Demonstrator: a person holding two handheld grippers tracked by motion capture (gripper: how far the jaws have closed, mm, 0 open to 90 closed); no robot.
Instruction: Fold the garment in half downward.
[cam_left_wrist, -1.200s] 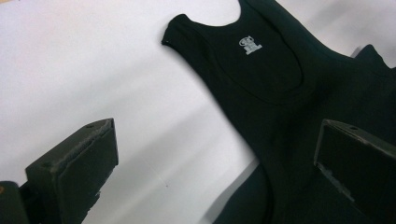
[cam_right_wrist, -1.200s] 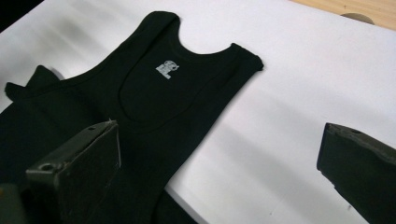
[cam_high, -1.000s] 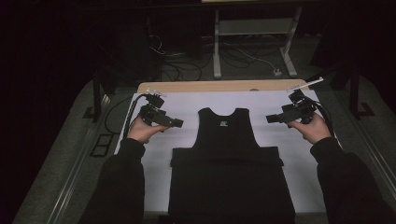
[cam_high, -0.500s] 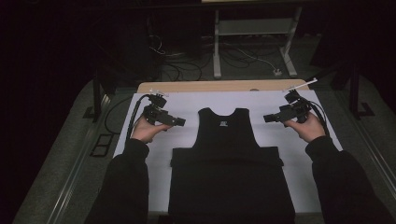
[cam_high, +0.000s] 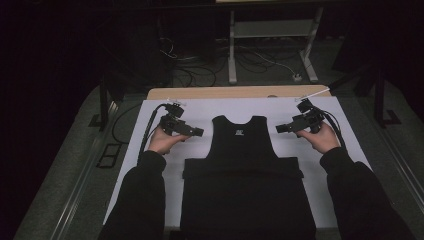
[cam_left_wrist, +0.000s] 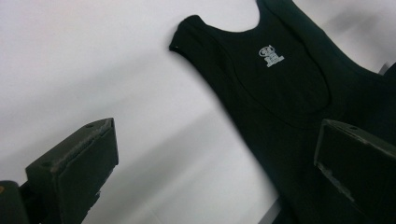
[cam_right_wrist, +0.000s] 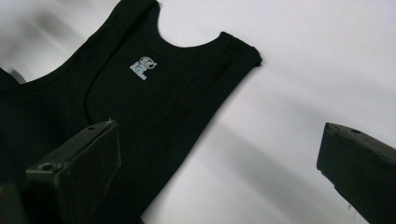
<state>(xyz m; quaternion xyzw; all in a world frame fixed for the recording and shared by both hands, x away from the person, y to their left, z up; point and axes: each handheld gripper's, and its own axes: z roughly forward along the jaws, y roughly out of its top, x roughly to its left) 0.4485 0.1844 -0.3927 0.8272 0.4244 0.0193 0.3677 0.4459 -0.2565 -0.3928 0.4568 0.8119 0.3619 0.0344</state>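
Right now we are holding one hand-held gripper in each hand over a white-covered counter, with a black tank top lying flat between them, neck end pointing away from us. Its lower half is lying folded up over the body, making a wider dark band across the middle. A small pale logo is showing just below the neckline.

We are keeping the left hand-held gripper just beside the top's left shoulder strap, apart from the cloth, its jaws spread wide and gripping nothing; in the left gripper view the strap is lying ahead between them. We are holding the right hand-held gripper just beside the right shoulder strap, likewise apart from the fabric, jaws spread wide and empty. Both grippers are pointing inward toward the neckline. Beyond the counter's far edge, cables are trailing across a dark floor.
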